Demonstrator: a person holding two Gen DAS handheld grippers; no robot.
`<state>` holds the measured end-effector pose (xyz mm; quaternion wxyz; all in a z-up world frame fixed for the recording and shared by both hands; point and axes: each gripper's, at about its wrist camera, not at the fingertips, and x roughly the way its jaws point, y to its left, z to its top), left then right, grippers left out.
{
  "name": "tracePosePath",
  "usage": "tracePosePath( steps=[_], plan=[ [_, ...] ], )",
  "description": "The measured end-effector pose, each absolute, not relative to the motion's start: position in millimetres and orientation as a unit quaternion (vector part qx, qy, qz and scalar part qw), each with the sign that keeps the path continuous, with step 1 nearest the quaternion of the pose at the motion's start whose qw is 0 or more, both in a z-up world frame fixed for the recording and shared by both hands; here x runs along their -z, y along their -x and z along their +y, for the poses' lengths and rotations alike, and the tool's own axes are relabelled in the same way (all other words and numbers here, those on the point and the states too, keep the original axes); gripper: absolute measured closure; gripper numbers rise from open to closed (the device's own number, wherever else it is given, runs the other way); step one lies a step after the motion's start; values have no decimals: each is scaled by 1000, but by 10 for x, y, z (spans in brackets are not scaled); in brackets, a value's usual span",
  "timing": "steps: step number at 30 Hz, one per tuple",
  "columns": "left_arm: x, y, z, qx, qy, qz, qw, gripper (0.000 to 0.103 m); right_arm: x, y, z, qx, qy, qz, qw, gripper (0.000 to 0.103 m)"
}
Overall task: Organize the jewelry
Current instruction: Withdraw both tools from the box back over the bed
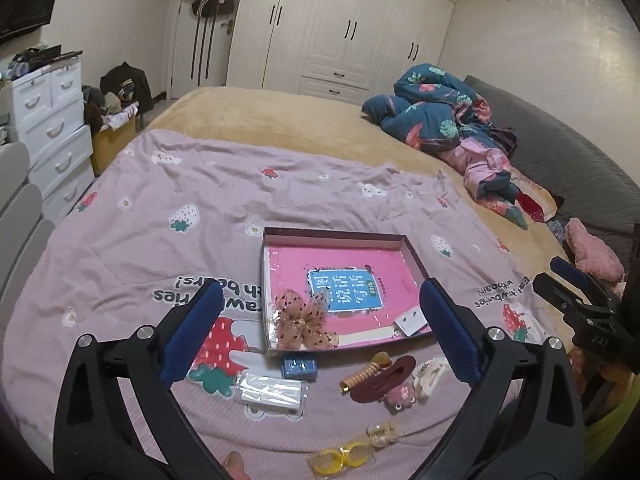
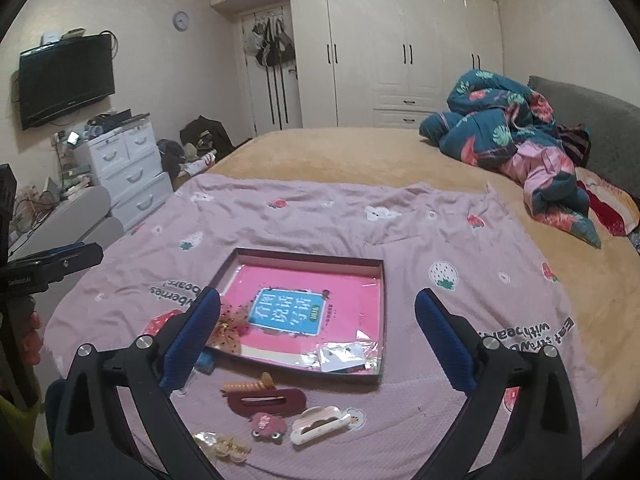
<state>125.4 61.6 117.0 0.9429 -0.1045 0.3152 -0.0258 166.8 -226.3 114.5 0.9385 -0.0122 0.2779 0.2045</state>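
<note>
A shallow box (image 1: 414, 258) (image 2: 382, 320) with a pink liner lies on the pink strawberry sheet. In it lie a dotted tulle bow (image 1: 304, 320) (image 2: 230, 330) and an earring card (image 1: 410, 320) (image 2: 344, 356). In front of it lie a small blue box (image 1: 299, 368), a clear packet (image 1: 272, 390), an orange spiral clip (image 1: 362, 374) (image 2: 250, 385), a dark red clip (image 1: 386, 378) (image 2: 266, 401), a pink character clip (image 1: 400, 396) (image 2: 267, 426), a white clip (image 1: 428, 376) (image 2: 320, 424), a pearl clip (image 1: 382, 434) (image 2: 222, 446) and yellow rings (image 1: 340, 456). My left gripper (image 1: 320, 332) and right gripper (image 2: 318, 338) are open and empty above them.
A rumpled blue floral quilt (image 1: 440, 112) (image 2: 508, 128) lies at the far right of the bed by the grey headboard (image 2: 592, 128). White drawers (image 1: 52, 128) (image 2: 128, 168) stand to the left. The right gripper shows at the left wrist view's right edge (image 1: 580, 300).
</note>
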Motion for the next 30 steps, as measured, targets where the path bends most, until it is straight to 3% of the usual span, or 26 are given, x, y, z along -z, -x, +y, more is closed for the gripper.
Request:
tracePosePath(
  steps=[14, 30],
  plan=[
    [-1145, -746, 586, 30, 88, 314, 945, 10, -1092, -1216, -2286, -211, 20, 276, 938, 5],
    [-642, -398, 452, 42, 76, 358, 930, 10, -751, -859, -2331, -214, 24, 304, 928, 5]
  ],
)
